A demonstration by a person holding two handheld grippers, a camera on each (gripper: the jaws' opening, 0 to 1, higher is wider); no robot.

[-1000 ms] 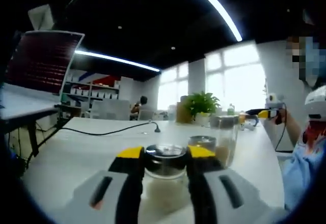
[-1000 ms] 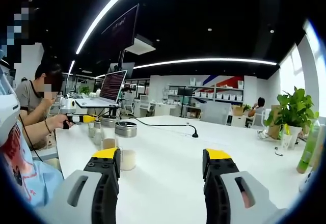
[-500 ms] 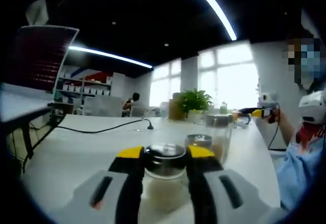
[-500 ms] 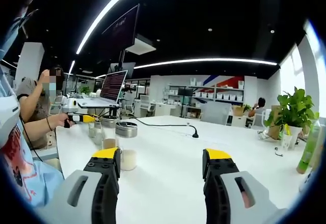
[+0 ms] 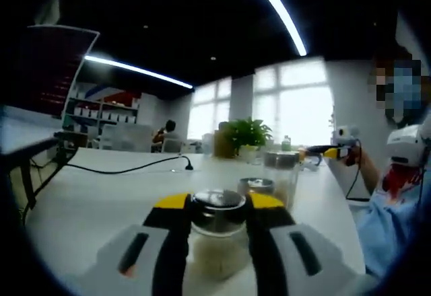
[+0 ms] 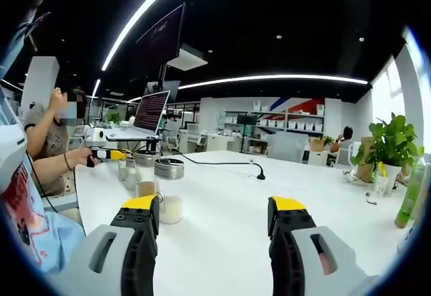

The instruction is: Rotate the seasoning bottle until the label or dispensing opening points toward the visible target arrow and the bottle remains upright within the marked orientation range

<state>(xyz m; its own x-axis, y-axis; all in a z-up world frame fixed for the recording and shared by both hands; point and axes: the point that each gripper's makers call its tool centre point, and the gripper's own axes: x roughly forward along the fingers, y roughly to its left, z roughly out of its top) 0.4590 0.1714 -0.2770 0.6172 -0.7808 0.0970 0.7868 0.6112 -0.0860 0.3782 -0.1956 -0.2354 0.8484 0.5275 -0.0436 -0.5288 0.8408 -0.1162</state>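
In left gripper view my left gripper sits bottom centre, jaws clamped on the seasoning bottle, one yellow-tipped jaw each side of its neck just under the dark shiny lid. Bottle is clear glass w/ pale grains in the lower part, upright between the jaws, base at or near the white table; can't tell if it's touching. Just behind it, slightly right of centre, a second jar w/ a metal lid, and beyond that a taller clear container. Further back, a black cable runs across the table from the left edge toward centre, a potted plant stands in front of bright windows, and at far right a person holds another yellow-tipped tool. In right gripper view my right gripper is bottom centre w/ jaws wide apart, nothing between them but bare table. Close by the left jaw, lower left, a small jar of white grains and a brownish one behind it. Beyond them a round metal tin. A laptop is open at mid left, and the plant is at far right w/ a green bottle near it.
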